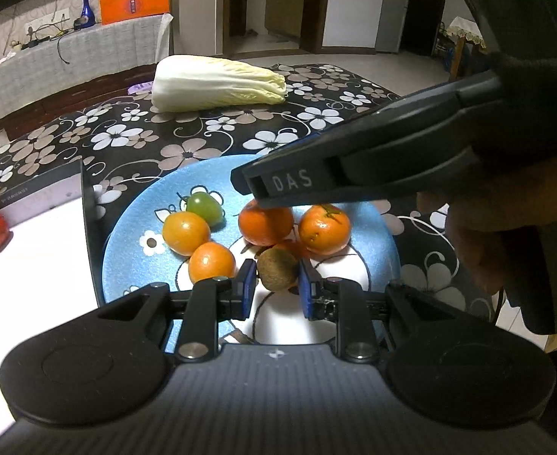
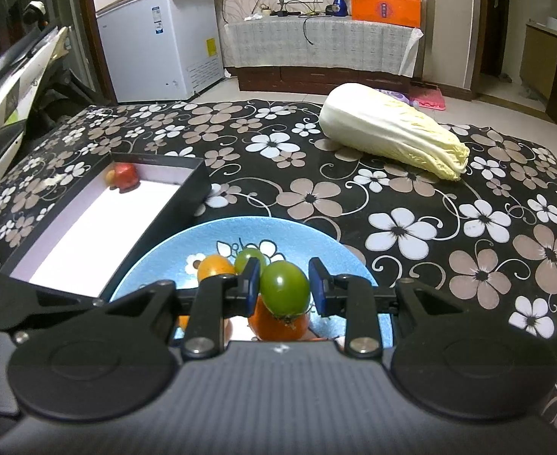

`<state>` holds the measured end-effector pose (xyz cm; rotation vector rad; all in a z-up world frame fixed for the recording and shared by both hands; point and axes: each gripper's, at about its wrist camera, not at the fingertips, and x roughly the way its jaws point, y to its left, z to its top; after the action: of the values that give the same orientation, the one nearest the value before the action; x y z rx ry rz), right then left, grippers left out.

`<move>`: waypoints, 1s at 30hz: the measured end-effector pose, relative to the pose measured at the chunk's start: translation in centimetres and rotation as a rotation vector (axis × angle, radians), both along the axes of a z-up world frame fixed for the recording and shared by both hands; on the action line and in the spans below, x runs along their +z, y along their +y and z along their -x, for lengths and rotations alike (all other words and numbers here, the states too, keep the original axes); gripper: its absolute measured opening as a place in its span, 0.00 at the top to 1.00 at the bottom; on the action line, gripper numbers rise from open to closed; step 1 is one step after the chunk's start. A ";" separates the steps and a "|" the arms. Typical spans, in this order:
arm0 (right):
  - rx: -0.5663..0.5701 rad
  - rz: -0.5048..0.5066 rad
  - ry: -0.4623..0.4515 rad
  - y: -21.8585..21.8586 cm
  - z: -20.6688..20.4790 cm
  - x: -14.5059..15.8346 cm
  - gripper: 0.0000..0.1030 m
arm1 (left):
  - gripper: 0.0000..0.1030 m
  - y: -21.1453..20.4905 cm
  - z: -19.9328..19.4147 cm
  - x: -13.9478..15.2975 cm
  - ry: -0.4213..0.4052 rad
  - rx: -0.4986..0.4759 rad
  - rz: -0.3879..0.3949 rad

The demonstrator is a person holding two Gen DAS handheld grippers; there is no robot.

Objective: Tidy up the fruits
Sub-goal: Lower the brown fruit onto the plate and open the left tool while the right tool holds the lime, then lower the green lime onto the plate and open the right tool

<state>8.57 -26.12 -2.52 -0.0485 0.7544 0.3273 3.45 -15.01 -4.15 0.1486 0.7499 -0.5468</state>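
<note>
Left wrist view first: our left gripper (image 1: 277, 288) sits low over the blue plate (image 1: 126, 250), partly spread, with a small brown fruit (image 1: 277, 268) between the blue pads. We can't tell if the pads actually touch it, there looks to be a sliver of gap on each side. Just beside the left pad is an orange tomato (image 1: 212, 262), and behind that a bigger yellow-orange tomato (image 1: 185, 232) and a green tomato (image 1: 204, 208) touching each other. On the right half of the plate we see two tangerines (image 1: 324, 229), and the right gripper's black body reaches in from the upper right over the nearer one.

Right wrist view: our right gripper (image 2: 284, 290) is also partly spread, with a green tomato (image 2: 284, 289) sitting between its fingers, stem end down. The left pad looks right against it, the right pad stands a bit off, so we honestly can't tell whether it's pinched or just framed. Directly under it there's an orange fruit (image 2: 278, 324), and past the fingers another green tomato (image 2: 248, 259) and a yellow-orange one (image 2: 215, 267) on the plate (image 2: 157, 261).

Further out, to the left of the plate, a black box with a white inside (image 2: 100, 227) holds a red fruit (image 2: 126, 175) in its far corner. Beyond that, a napa cabbage (image 2: 394, 131) lies on its side on the flower-print bench (image 2: 411, 227), well apart from the plate.
</note>
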 end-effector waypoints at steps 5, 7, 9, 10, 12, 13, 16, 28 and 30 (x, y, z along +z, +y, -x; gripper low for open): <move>-0.005 0.005 0.001 0.0 0.0 0.0 0.69 | 0.72 -0.1 0.3 0.2 -0.006 -0.018 0.011; -0.002 0.003 -0.001 0.0 0.1 0.1 0.68 | 0.72 -0.1 0.3 0.3 -0.006 -0.020 0.013; 0.001 -0.008 -0.006 0.0 0.1 0.2 0.62 | 0.67 -0.1 0.3 0.3 -0.004 -0.023 0.017; 0.003 -0.008 -0.012 0.0 0.2 0.3 0.61 | 0.65 -0.1 0.3 0.3 -0.007 -0.023 0.017; 0.003 -0.006 -0.021 0.0 0.3 0.4 0.60 | 0.63 -0.2 0.4 0.4 -0.013 -0.027 0.020; 0.001 -0.007 -0.022 0.0 0.3 0.4 0.60 | 0.62 -0.1 0.5 0.5 -0.017 -0.029 0.025; -0.008 -0.016 -0.035 -0.2 0.3 0.6 0.60 | 0.61 0.1 0.6 0.9 -0.032 -0.029 0.045; 0.001 -0.086 -0.110 1.5 0.0 1.7 0.60 | 0.60 4.3 -0.6 2.5 -0.087 0.146 0.088; 0.015 -0.090 -0.114 2.3 -0.1 1.7 0.60 | 0.60 5.4 -1.1 2.6 -0.089 0.184 0.088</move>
<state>8.65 -23.84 -0.81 0.0123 0.6256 0.3694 4.51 -9.64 -1.54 0.0217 0.6448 -0.3943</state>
